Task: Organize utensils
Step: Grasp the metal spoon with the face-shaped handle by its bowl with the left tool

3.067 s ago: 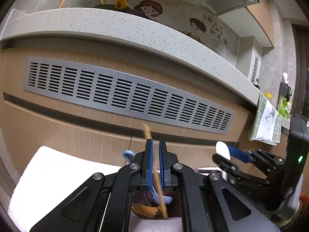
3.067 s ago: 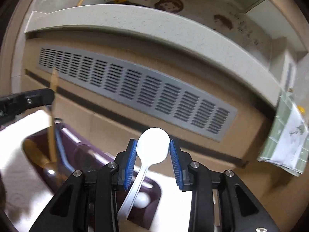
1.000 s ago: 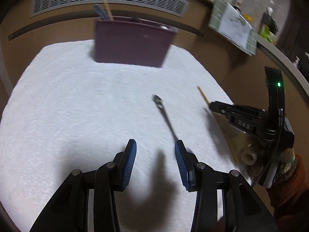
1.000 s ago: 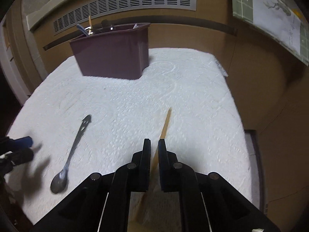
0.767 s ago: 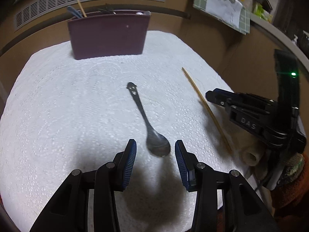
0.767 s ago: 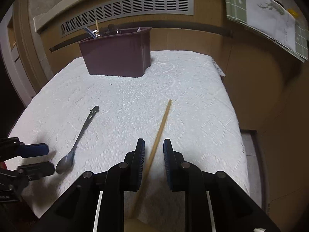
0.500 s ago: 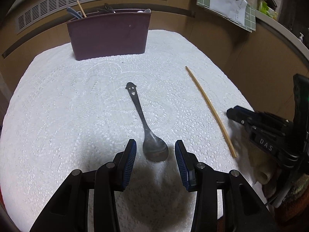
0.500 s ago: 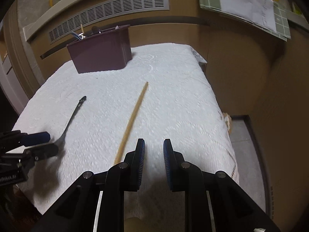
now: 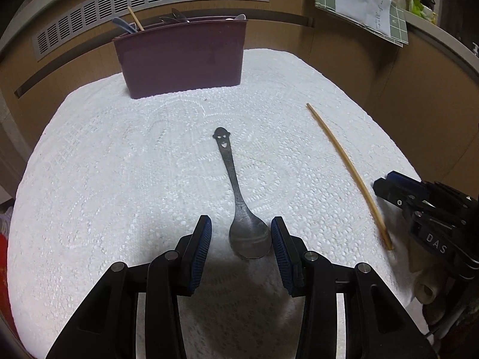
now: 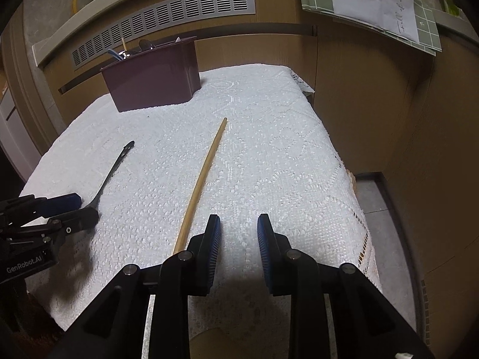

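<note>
Blue-padded fingers of the left gripper [image 9: 241, 239] are standing wide apart and holding nothing, bracketing the bowl of the metal spoon [image 9: 236, 197], which is lying flat on the white lace cloth [image 9: 119, 164] with its bowl nearest and off-centre, almost against the right-hand pad. Closing from here is risking a poor hold: the bowl is wide, shallow and slick, so the pads may be skidding it forward or tipping it rather than clamping it, and the open weave could be snagging a fingertip pressed too low. The spoon's long axis is running away from the gripper, leaning slightly left, its smiley-face handle end pointing toward the maroon utensil holder [image 9: 182, 56] at the far edge of the cloth, where other utensils are already standing. The right gripper [image 10: 238, 239] is hovering empty with a moderate gap, and the wooden chopstick [image 10: 203, 179] is lying just left of its left finger, outside the gap, its far tip also pointing roughly toward the holder.
</note>
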`<state>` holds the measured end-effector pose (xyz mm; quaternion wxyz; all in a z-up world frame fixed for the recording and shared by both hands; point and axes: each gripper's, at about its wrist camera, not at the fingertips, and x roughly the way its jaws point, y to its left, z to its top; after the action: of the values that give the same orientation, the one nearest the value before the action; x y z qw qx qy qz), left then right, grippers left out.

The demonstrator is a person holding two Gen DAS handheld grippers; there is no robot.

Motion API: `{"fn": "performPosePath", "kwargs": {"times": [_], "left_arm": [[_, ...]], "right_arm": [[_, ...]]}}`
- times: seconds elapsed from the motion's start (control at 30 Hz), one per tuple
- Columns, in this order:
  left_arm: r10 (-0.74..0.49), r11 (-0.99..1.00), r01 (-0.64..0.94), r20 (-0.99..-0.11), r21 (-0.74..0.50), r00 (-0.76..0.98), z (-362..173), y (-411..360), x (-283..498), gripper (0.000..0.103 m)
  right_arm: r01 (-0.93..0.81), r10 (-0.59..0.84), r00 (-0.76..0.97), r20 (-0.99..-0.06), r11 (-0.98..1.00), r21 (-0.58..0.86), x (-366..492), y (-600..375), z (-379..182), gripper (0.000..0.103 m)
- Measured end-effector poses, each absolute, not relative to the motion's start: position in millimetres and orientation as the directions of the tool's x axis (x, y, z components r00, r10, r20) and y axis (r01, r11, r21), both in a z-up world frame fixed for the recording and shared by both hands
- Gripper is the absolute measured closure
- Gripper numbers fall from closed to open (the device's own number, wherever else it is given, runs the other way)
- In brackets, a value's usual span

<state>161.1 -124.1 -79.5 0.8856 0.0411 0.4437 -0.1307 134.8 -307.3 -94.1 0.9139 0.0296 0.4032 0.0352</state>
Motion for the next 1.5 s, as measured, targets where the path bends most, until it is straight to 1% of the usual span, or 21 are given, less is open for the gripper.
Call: {"fn": "performPosePath", "kwargs": {"times": [0.03, 0.1, 0.2, 0.27, 0.3, 0.4, 0.47, 0.53, 0.63, 0.7, 0.8, 0.87, 0.9, 0.97, 1.13, 1.37, 1.4, 1.43, 1.5], "left_arm": [[-0.196, 0.963, 0.268, -0.793, -0.043, 0.577, -79.0, -120.4, 162.4, 0.061], [-0.206, 0.961, 0.273, -0.783, -0.048, 0.587, -77.3, -111.1, 163.1, 0.061], [-0.193, 0.967, 0.25, -0.766, -0.044, 0.613, -76.1, -91.3, 165.0, 0.061], [-0.194, 0.972, 0.227, -0.763, -0.064, 0.617, -77.5, -76.1, 167.9, 0.061], [-0.206, 0.971, 0.222, -0.761, -0.084, 0.615, -78.1, -70.1, 168.6, 0.061], [-0.268, 0.959, 0.244, -0.739, -0.144, 0.618, -76.7, -58.6, 165.7, 0.061], [-0.31, 0.945, 0.285, -0.719, -0.161, 0.622, -72.8, -58.7, 160.6, 0.061], [-0.345, 0.931, 0.326, -0.698, -0.166, 0.628, -68.2, -62.6, 152.7, 0.061], [-0.362, 0.921, 0.359, -0.682, -0.155, 0.636, -64.8, -69.0, 144.5, 0.061], [-0.338, 0.928, 0.35, -0.693, -0.13, 0.637, -66.9, -72.4, 144.7, 0.061], [-0.326, 0.93, 0.344, -0.717, -0.128, 0.616, -73.3, -77.1, 150.4, 0.061], [-0.311, 0.932, 0.346, -0.732, -0.11, 0.606, -77.6, -82.2, 154.4, 0.061], [-0.309, 0.932, 0.346, -0.739, -0.109, 0.598, -79.6, -83.8, 155.4, 0.061], [-0.304, 0.933, 0.343, -0.746, -0.108, 0.593, -81.9, -83.7, 157.6, 0.061], [-0.303, 0.937, 0.328, -0.751, -0.122, 0.587, -82.7, -80.8, 165.2, 0.061], [-0.283, 0.943, 0.314, -0.765, -0.111, 0.579, -83.7, -84.9, 170.6, 0.061], [-0.278, 0.945, 0.306, -0.767, -0.113, 0.577, -83.4, -85.3, 172.6, 0.062], [-0.274, 0.948, 0.299, -0.77, -0.113, 0.577, -83.3, -85.5, 173.3, 0.064], [-0.238, 0.957, 0.279, -0.774, -0.084, 0.586, -80.9, -86.8, 176.7, 0.074]], "right_arm": [[-0.043, 0.101, 0.672, -0.734, 0.994, 0.098, 134.1, -308.1, -94.3, 0.073], [-0.052, 0.138, 0.666, -0.733, 0.989, 0.139, 134.1, -311.3, -94.1, 0.068], [-0.043, 0.174, 0.649, -0.741, 0.98, 0.192, 135.4, -317.5, -93.4, 0.067], [-0.037, 0.193, 0.631, -0.751, 0.975, 0.219, 138.1, -320.6, -92.2, 0.067], [-0.042, 0.197, 0.62, -0.759, 0.975, 0.218, 140.1, -320.1, -91.5, 0.065], [-0.07, 0.167, 0.598, -0.784, 0.985, 0.157, 147.8, -310.0, -89.1, 0.065], [-0.09, 0.154, 0.597, -0.788, 0.988, 0.125, 159.3, -298.1, -87.8, 0.065], [-0.113, 0.149, 0.598, -0.787, 0.988, 0.101, 173.7, -286.6, -86.9, 0.068], [-0.13, 0.126, 0.6, -0.79, 0.99, 0.06, 199.8, -272.2, -84.8, 0.069], [-0.142, 0.135, 0.577, -0.805, 0.988, 0.064, 221.5, -265.7, -85.9, 0.069], [-0.135, 0.137, 0.544, -0.828, 0.988, 0.075, 244.3, -259.2, -90.6, 0.07], [-0.144, 0.104, 0.567, -0.817, 0.989, 0.026, 248.4, -252.5, -91.1, 0.081], [-0.166, 0.083, 0.574, -0.815, 0.986, -0.016, 248.8, -246.6, -93.0, 0.093], [-0.187, 0.07, 0.589, -0.805, 0.981, -0.051, 242.8, -241.8, -92.9, 0.093], [-0.176, 0.1, 0.637, -0.764, 0.984, -0.018, 213.2, -256.8, -80.3, 0.094], [-0.12, 0.084, 0.718, -0.691, 0.993, -0.005, 173.9, -280.4, -61.7, 0.096], [-0.116, 0.083, 0.726, -0.683, 0.993, -0.003, 170.8, -281.8, -59.6, 0.096], [-0.113, 0.081, 0.734, -0.674, 0.994, -0.004, 168.6, -282.3, -57.7, 0.096], [-0.106, 0.068, 0.752, -0.656, 0.994, -0.018, 167.0, -280.6, -54.9, 0.097]]}}
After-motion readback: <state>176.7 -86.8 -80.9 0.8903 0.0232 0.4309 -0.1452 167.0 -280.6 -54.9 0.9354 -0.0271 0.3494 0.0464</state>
